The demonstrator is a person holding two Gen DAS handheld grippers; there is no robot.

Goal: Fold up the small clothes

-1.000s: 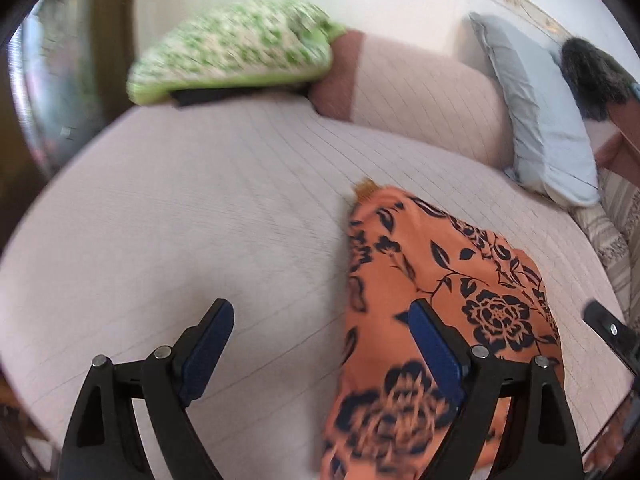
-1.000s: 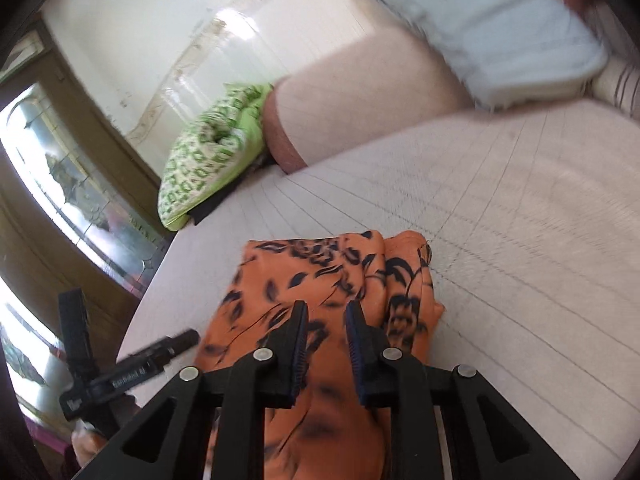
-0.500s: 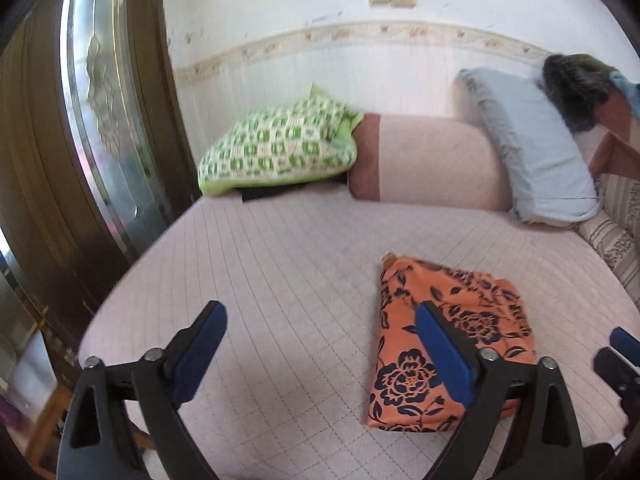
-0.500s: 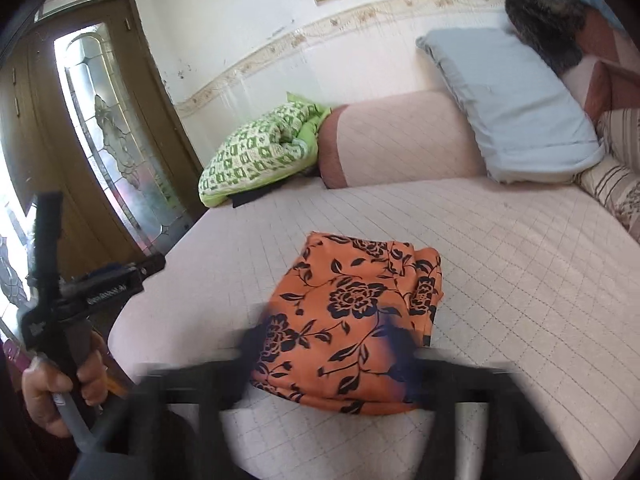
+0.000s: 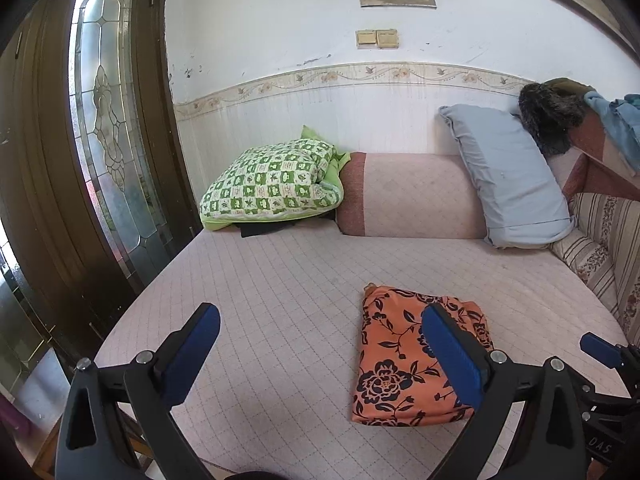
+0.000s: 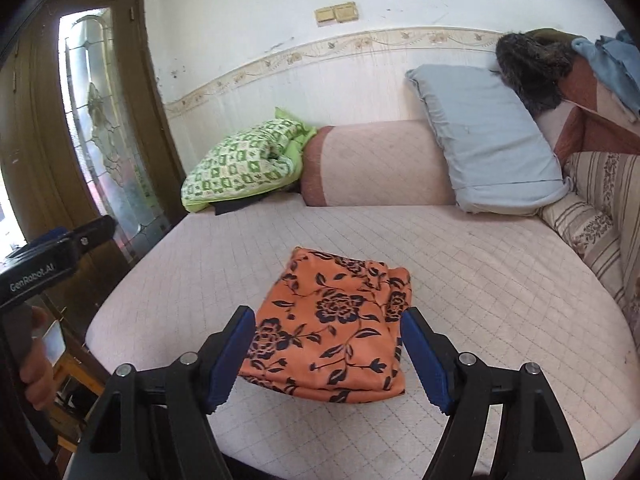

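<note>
Pink quilted mattress (image 5: 280, 280): bare left of the folded orange floral cloth (image 6: 336, 320). Far edge blocked by green checked pillow (image 5: 272, 184), pink bolster (image 5: 412, 196), grey-blue pillow (image 5: 508, 184) (leaning); striped cushions (image 6: 592, 236) line the right.

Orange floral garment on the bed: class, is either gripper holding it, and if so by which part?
Nothing is held. The orange floral garment lies folded on the bed; the left gripper and right gripper are both open and clear of it.

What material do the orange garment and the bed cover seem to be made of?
Orange garment: probably a thin, smooth woven fabric with a black flower print; it folds flat with soft edges and has a matte look. Bed cover: probably quilted cloth in pale pink, matte; stitched lines form a diamond grid across it. The exact fibre cannot be told for either.
</note>
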